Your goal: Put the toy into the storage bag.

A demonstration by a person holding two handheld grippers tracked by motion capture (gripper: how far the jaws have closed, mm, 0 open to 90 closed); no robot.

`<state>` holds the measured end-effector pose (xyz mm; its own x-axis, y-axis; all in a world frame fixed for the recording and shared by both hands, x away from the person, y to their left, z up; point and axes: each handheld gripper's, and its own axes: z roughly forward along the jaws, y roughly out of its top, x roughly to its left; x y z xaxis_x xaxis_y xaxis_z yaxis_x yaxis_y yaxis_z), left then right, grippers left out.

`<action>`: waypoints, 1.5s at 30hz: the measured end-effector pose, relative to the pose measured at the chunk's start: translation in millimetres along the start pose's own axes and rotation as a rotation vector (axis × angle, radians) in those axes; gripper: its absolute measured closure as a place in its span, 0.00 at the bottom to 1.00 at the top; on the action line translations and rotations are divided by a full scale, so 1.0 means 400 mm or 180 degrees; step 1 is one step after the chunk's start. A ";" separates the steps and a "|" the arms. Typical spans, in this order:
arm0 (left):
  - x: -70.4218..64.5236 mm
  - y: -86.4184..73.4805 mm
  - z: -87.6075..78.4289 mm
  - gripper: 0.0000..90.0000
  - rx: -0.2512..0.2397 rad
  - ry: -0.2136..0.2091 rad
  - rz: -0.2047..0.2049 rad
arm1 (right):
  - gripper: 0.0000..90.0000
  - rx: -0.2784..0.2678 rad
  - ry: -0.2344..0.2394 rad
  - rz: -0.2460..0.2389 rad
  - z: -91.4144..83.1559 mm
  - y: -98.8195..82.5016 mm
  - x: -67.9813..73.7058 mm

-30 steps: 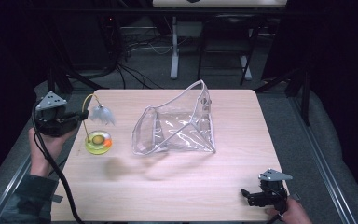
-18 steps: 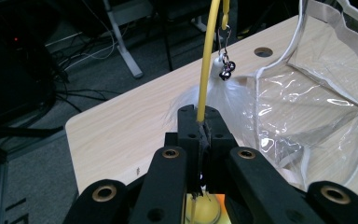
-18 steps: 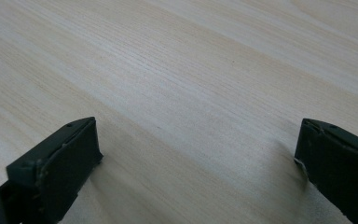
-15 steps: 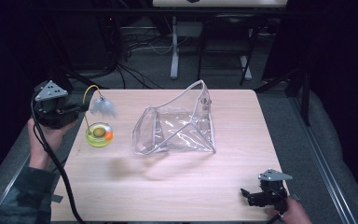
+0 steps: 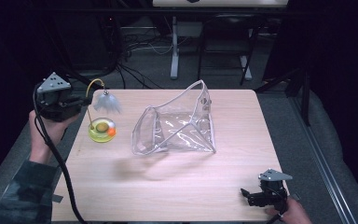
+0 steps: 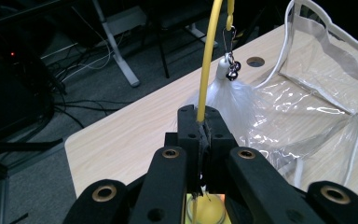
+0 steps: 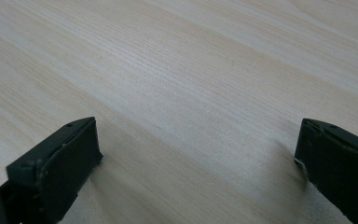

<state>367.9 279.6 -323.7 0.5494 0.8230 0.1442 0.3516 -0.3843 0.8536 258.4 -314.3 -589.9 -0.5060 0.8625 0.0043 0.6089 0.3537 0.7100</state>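
Left gripper (image 5: 85, 100): you hold it above the table's left edge, jaws pressed together on the toy's yellow wire (image 6: 206, 70); in the left gripper view the wire rises straight out from between the pads.
Toy (image 5: 102, 129): a cat toy with a round yellow-green base holding an orange ball, at the left side of the table (image 5: 168, 186). The wire arches up from the base and bends over at the top.
Feather (image 5: 107, 101): a white tuft hanging from the wire's end by a clip with a small bell (image 6: 233, 70), just beside your left jaws, above the base.
Bag (image 5: 177, 126): clear plastic with white trim, standing open at mid-table, mouth turned toward the toy, near it but apart.
Right gripper (image 5: 249, 196): you rest it low at the near right corner, well apart from the bag; its jaws stand spread with bare wood between them in the right gripper view.
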 end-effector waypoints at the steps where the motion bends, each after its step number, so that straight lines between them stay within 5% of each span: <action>1: 0.000 0.000 0.000 0.97 0.0000 0.0000 0.0000 | 0.00 0.0003 -0.0002 -0.0002 0.000 0.000 0.000; 45: -0.074 0.156 0.069 0.97 -0.0059 -0.0266 0.0382 | 0.00 0.0002 0.0000 -0.0001 0.000 0.000 0.000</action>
<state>394.4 219.6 -288.8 0.6481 0.7337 0.2042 0.2661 -0.4693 0.8420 258.4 -314.4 -589.8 -0.5062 0.8624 0.0039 0.6091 0.3544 0.7095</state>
